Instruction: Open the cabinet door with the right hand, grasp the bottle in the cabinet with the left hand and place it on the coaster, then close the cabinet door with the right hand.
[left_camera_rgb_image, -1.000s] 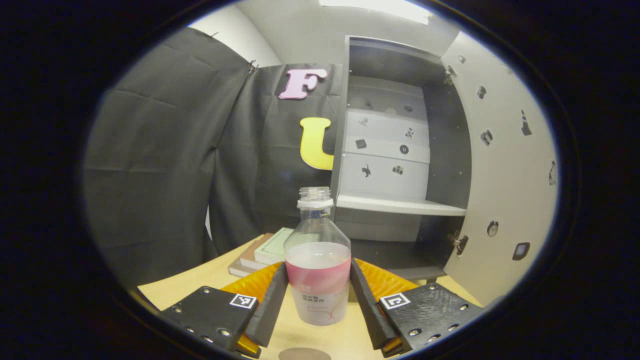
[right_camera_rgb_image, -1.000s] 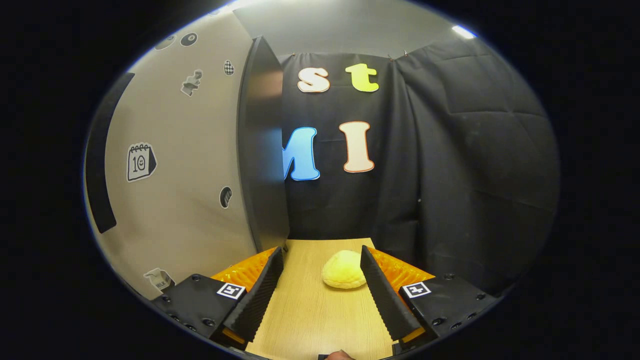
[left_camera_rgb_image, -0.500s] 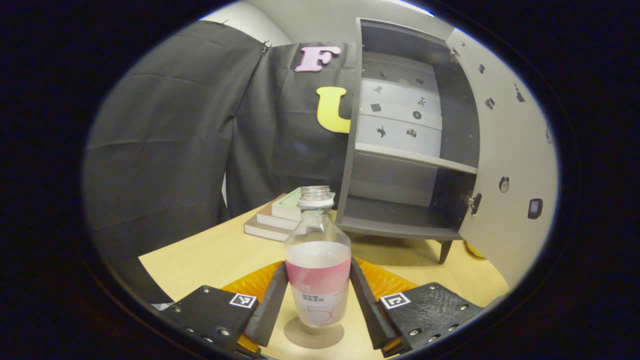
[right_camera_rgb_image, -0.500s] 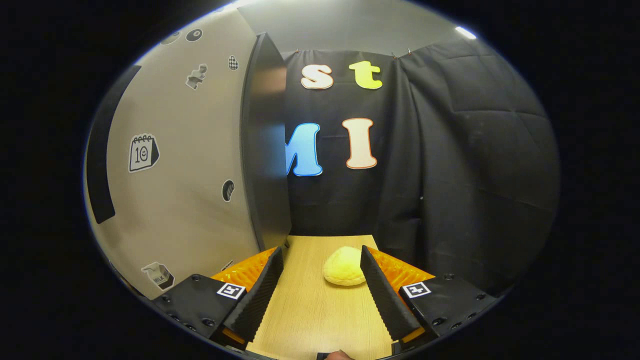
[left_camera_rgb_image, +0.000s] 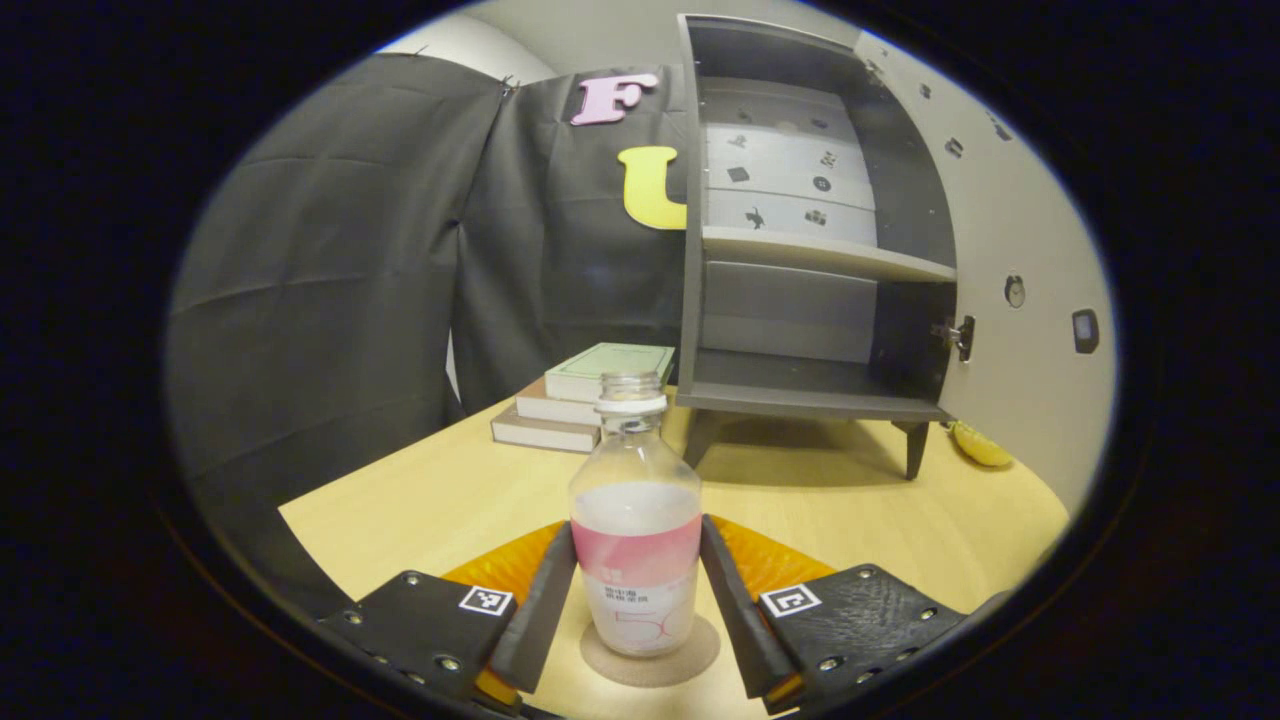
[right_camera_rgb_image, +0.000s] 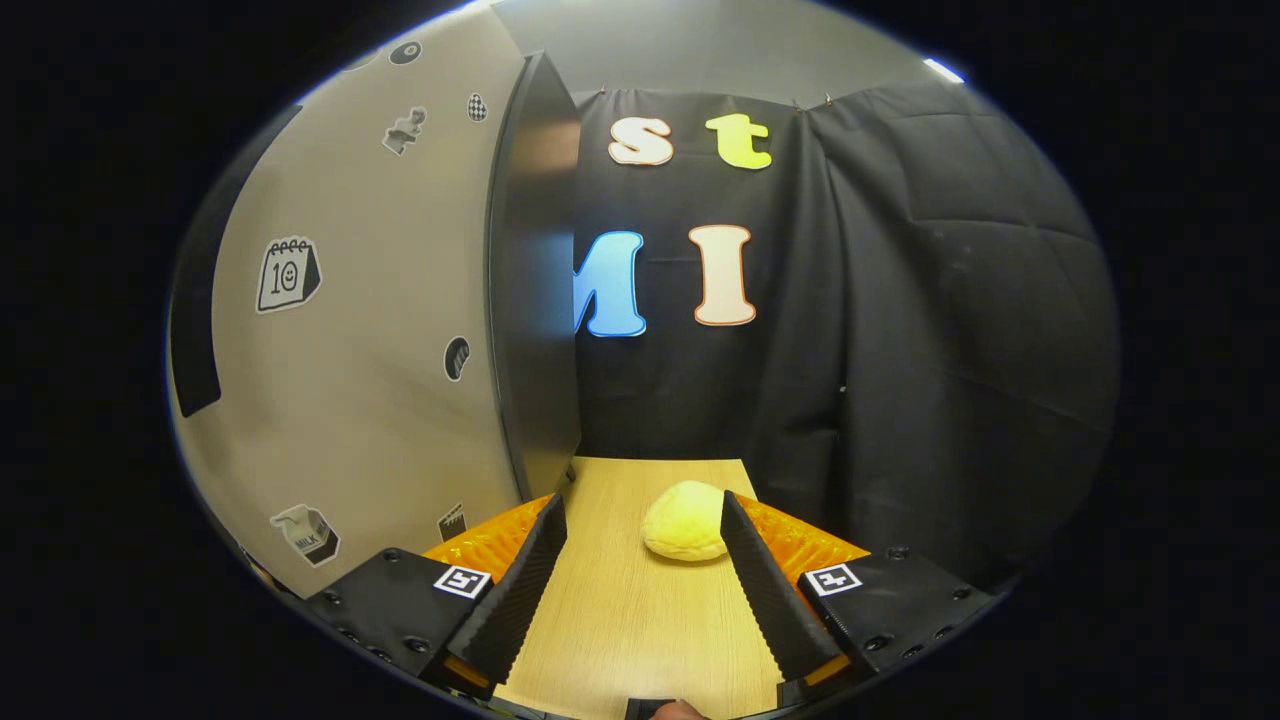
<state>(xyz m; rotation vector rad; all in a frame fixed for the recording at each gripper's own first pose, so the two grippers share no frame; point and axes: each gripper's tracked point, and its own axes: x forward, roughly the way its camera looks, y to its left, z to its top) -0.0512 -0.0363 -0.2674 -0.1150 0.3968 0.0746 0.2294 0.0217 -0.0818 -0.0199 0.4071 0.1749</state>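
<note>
In the left gripper view, the left tool (left_camera_rgb_image: 636, 605) is clamped on the bottle (left_camera_rgb_image: 635, 545), both fingers pressing its labelled waist. The bottle stands upright with its base on or just above the round coaster (left_camera_rgb_image: 650, 662) on the desk (left_camera_rgb_image: 420, 500); contact is hard to confirm. The bottle has no cap and holds liquid, so a jerky release or a finger dragging as it opens could tip it and spill. The cabinet (left_camera_rgb_image: 800, 260) stands open behind, books (left_camera_rgb_image: 585, 395) beside it.

In the right gripper view, the right tool (right_camera_rgb_image: 637, 590) is spread wide and holds nothing, near the cabinet door (right_camera_rgb_image: 400, 300). A yellow bun-like object (right_camera_rgb_image: 685, 520) lies ahead on the desk. A careless push may slam the door and rock the cabinet.
</note>
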